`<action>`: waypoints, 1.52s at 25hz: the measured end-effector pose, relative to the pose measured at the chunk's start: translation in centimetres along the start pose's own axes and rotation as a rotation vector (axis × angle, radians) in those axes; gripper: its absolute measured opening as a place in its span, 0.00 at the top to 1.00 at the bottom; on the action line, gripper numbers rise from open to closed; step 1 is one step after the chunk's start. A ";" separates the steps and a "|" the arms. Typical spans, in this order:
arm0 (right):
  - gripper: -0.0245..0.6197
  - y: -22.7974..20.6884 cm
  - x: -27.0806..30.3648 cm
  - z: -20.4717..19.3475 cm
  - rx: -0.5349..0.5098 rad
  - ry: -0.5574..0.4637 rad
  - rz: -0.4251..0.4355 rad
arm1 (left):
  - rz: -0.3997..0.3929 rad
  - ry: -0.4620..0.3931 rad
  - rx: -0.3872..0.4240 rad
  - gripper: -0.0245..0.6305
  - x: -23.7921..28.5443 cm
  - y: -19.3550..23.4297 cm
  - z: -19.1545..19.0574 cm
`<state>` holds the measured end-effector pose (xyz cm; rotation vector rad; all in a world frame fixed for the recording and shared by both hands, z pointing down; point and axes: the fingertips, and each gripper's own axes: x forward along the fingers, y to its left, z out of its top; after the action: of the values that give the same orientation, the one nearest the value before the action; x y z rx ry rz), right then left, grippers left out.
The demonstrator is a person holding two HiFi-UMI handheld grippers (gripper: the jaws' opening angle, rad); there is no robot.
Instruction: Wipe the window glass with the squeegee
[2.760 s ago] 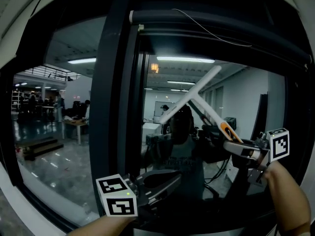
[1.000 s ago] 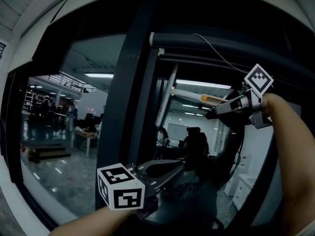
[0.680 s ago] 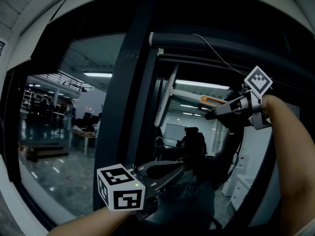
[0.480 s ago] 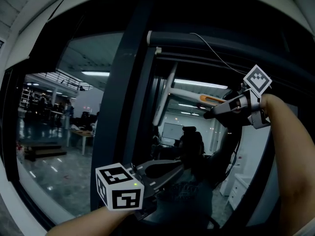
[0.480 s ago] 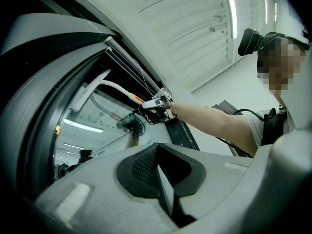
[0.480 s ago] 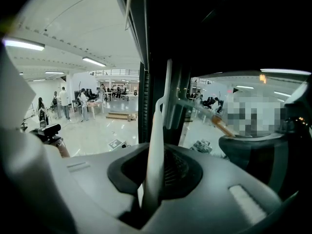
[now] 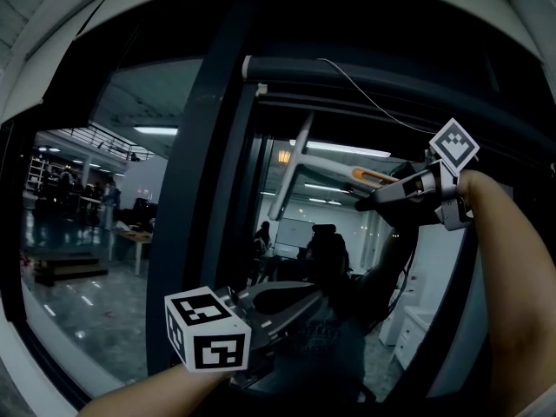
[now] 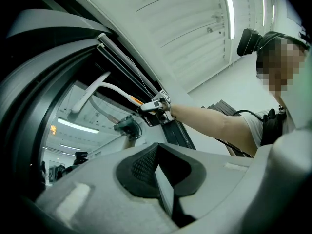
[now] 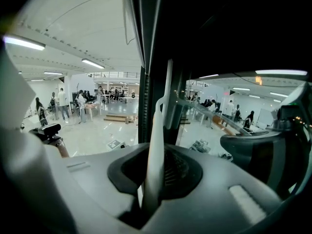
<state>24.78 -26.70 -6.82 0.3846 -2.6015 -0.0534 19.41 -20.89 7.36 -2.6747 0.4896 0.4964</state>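
Left gripper [image 7: 304, 295] sat low, jaws together, nothing between them. Squeegee [image 7: 300, 165] was high up at the window glass [image 7: 282, 259], blade tilted near upright. Right gripper [image 7: 369, 201] was clamped on its handle.

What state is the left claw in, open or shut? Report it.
Shut: in the left gripper view, the left claw has both sides pressed together, nothing between them. The right claw holds the squeegee.
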 end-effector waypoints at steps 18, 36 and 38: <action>0.89 -0.3 0.0 0.2 0.033 -0.026 -0.045 | -0.079 0.016 0.003 0.97 -0.5 1.0 0.7; 0.89 1.1 0.5 0.7 0.073 -0.073 -0.094 | -0.158 0.007 -0.030 0.97 -2.2 1.2 1.4; 0.89 0.8 0.2 0.6 0.081 -0.079 -0.102 | -0.168 0.009 -0.033 0.97 -1.8 1.4 1.2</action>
<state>24.08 -25.97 -7.14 0.5554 -2.6661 0.0019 16.90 -21.13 6.61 -2.7200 0.2586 0.4464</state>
